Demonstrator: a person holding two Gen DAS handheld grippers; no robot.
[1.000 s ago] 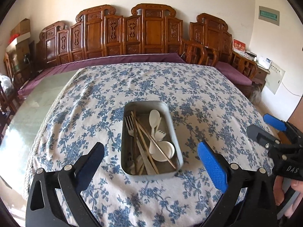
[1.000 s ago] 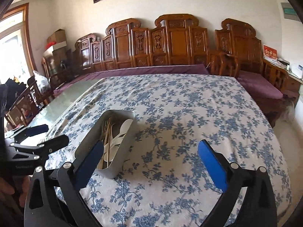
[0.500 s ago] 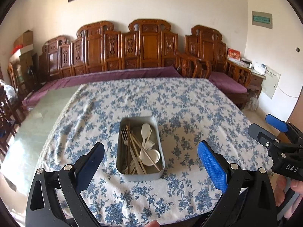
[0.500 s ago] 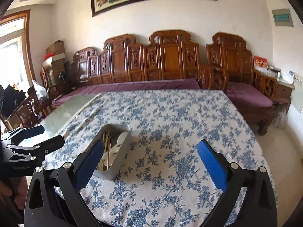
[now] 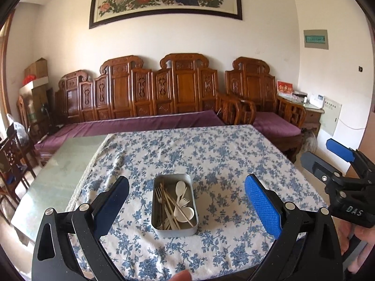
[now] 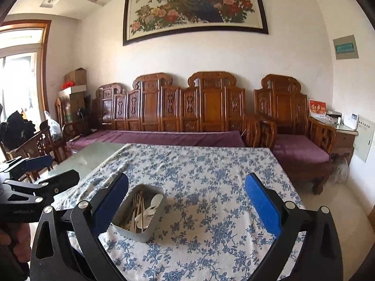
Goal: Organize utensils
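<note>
**Utensils all in the tin, both tongs held back**

Near the table's front edge, the grey rectangular metal tin (image 5: pixel 174 205) holds every utensil in view: a metal fork (image 5: pixel 159 193), thin wooden chopsticks (image 5: pixel 174 205) and white plastic spoons (image 5: pixel 181 187), lying crossed. That fits a finished tidy or a jumble awaiting sorting. Either way, any pick should pinch 1 piece at its free end.

The left gripper (image 5: pixel 186 201) and right gripper (image 6: pixel 186 199) are spread wide, holding nothing, above the blue-flowered tablecloth (image 5: pixel 211 154). Pieces under the pile cannot be counted; the tin's near wall hides its floor in the right view.
</note>
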